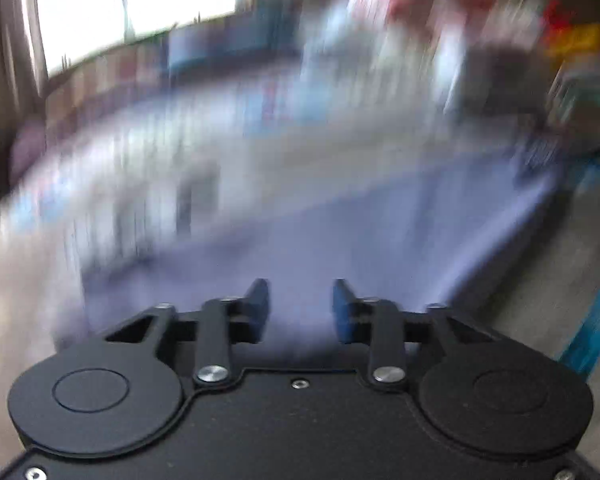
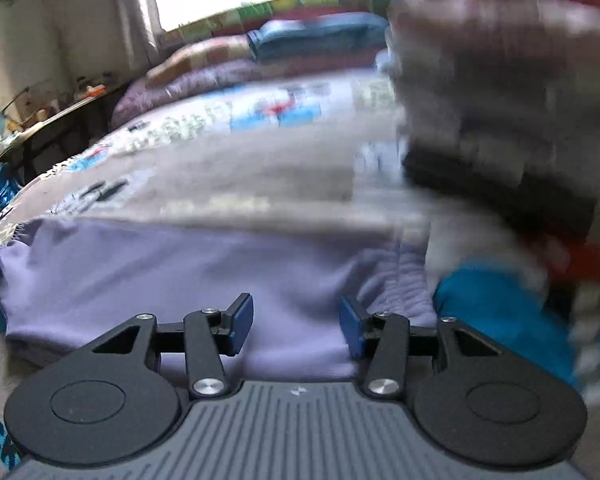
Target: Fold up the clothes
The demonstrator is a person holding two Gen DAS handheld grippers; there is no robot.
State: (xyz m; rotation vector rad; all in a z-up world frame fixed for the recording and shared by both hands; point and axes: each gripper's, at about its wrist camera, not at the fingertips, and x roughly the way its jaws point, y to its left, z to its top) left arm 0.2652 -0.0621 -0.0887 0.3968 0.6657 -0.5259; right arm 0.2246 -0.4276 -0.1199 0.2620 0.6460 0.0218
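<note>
Both claws released, nothing held. Left gripper (image 1: 301, 308) hangs over the flat lavender cotton garment (image 1: 340, 240); view v. blurred. Right gripper (image 2: 296, 326) sits low over the same lavender garment (image 2: 180, 272), which lies spread on the patterned grey bedspread (image 2: 240, 176), a teal cloth (image 2: 496, 312) just beside it at right. Blurred dark object (image 2: 500, 168) upper right, can't ID. Risk, as a guess: pinching bedspread along w/ garment, or grabbing one layer only, so the fold skews.
</note>
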